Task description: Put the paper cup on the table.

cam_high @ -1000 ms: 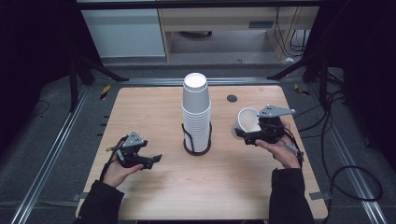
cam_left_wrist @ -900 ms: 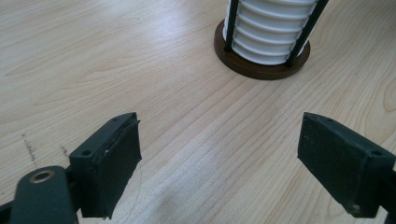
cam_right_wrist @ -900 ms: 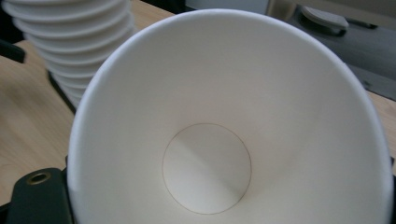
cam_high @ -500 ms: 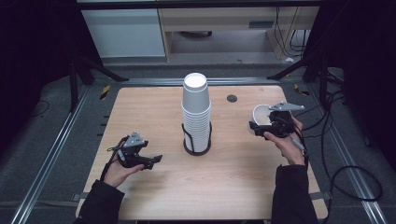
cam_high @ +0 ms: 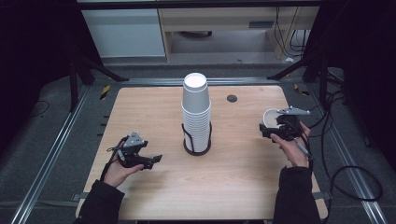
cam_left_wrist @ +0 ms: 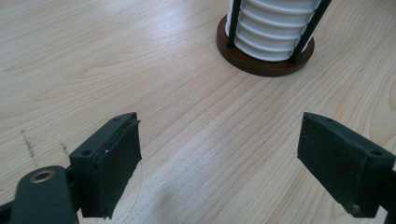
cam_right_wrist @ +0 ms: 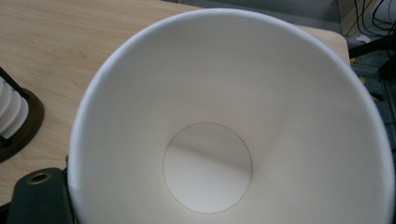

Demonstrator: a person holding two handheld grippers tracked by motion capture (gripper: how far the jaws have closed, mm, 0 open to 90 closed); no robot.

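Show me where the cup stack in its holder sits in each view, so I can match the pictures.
High view: the cup stack stands at table centre, between the two grippers.
Left gripper view: top right, just its lower cups, beyond the open jaws.
Right gripper view: far left edge, beside the held cup.
Shared landmark: the holder's dark round base.

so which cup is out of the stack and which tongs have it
The single white cup at the table's right edge, held mouth toward the camera in the right tongs. The others sit nested upside down in the stack.
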